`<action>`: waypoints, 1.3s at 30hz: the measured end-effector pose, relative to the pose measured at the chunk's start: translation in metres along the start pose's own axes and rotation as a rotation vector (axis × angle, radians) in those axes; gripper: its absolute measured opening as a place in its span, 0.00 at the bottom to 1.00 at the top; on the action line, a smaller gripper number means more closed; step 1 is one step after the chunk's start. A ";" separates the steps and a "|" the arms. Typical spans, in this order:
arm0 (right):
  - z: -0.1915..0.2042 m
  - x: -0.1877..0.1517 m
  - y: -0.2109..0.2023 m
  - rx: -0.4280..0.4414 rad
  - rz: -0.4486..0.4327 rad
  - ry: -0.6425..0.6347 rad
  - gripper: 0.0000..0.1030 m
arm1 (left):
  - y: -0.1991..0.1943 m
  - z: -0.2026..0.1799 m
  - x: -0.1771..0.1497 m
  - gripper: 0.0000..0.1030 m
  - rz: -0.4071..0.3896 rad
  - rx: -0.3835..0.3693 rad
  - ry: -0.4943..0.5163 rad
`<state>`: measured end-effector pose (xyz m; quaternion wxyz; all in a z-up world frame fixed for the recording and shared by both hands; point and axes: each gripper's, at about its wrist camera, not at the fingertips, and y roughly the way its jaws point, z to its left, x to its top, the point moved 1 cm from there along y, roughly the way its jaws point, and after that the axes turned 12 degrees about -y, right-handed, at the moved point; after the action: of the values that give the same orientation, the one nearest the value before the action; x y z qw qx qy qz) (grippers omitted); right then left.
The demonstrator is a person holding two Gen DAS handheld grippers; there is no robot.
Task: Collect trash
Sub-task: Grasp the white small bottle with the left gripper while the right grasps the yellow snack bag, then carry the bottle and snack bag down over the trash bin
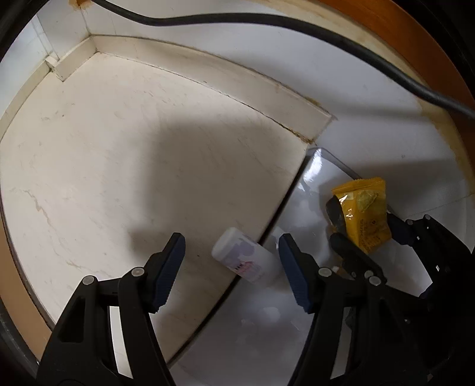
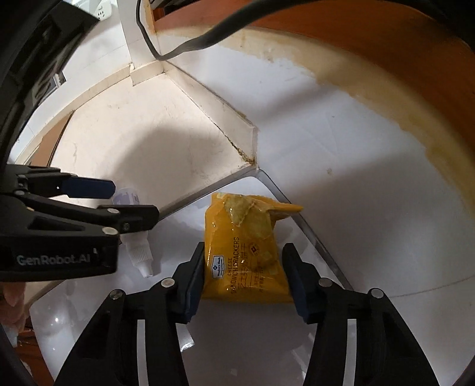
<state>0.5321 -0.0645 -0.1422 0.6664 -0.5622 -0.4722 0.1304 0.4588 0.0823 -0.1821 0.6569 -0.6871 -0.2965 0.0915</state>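
Note:
A yellow cheese-cracker wrapper (image 2: pixel 246 252) lies on a glossy white tabletop (image 2: pixel 231 341) near its far corner. My right gripper (image 2: pixel 243 276) is open with its fingers on either side of the wrapper's near end. A small white bottle (image 1: pixel 246 258) lies on the table's left edge, its nozzle pointing toward me in the right wrist view (image 2: pixel 139 252). My left gripper (image 1: pixel 231 255) is open and straddles the bottle. The wrapper (image 1: pixel 363 213) and the right gripper (image 1: pixel 371 237) also show in the left wrist view, and the left gripper (image 2: pixel 130 202) in the right wrist view.
A cream tiled floor (image 1: pixel 133 163) lies beyond the table, bounded by a white skirting and wall (image 1: pixel 222 80). A black cable (image 1: pixel 267 23) runs across the top. A wooden frame (image 2: pixel 400 59) stands at the upper right.

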 end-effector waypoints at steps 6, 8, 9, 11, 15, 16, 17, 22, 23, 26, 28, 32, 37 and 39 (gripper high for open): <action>-0.001 -0.014 -0.003 0.030 -0.004 0.033 0.39 | 0.006 -0.005 -0.008 0.61 0.011 -0.021 -0.003; 0.000 -0.015 -0.001 0.048 -0.005 0.034 0.38 | 0.007 -0.006 -0.010 0.59 0.010 -0.030 -0.011; -0.001 -0.018 0.000 0.057 -0.006 0.035 0.38 | 0.008 -0.007 -0.013 0.54 0.007 -0.032 -0.015; 0.001 -0.021 0.000 0.061 -0.008 0.036 0.37 | 0.010 -0.008 -0.017 0.49 0.002 -0.034 -0.022; 0.009 -0.028 0.002 0.079 -0.013 0.057 0.37 | 0.013 -0.008 -0.023 0.41 -0.009 -0.055 -0.043; 0.009 -0.030 0.004 0.082 -0.014 0.059 0.36 | 0.014 -0.008 -0.025 0.41 -0.009 -0.068 -0.050; 0.009 -0.030 0.005 0.083 -0.015 0.061 0.36 | 0.014 -0.007 -0.027 0.41 -0.012 -0.074 -0.055; 0.019 -0.050 -0.007 0.093 -0.019 0.077 0.36 | 0.015 0.001 -0.040 0.40 -0.021 -0.117 -0.053; 0.030 -0.051 -0.015 0.092 -0.020 0.078 0.35 | 0.014 0.002 -0.045 0.40 -0.020 -0.130 -0.047; 0.042 -0.059 -0.025 0.098 -0.021 0.091 0.35 | 0.010 0.006 -0.056 0.40 -0.022 -0.146 -0.034; 0.053 -0.058 -0.027 0.105 -0.022 0.098 0.35 | 0.005 0.011 -0.067 0.40 -0.028 -0.171 -0.027; 0.066 -0.068 -0.039 0.126 -0.031 0.112 0.33 | -0.006 0.016 -0.091 0.40 -0.040 -0.215 -0.011; 0.087 -0.083 -0.056 0.145 -0.046 0.121 0.33 | -0.025 0.037 -0.109 0.40 -0.058 -0.244 0.039; 0.095 -0.090 -0.063 0.147 -0.050 0.122 0.33 | -0.032 0.042 -0.103 0.40 -0.051 -0.252 0.045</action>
<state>0.3892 -0.0893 -0.1375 0.7362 -0.5068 -0.4339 0.1136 0.3444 0.0623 -0.1843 0.5739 -0.7585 -0.3081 0.0211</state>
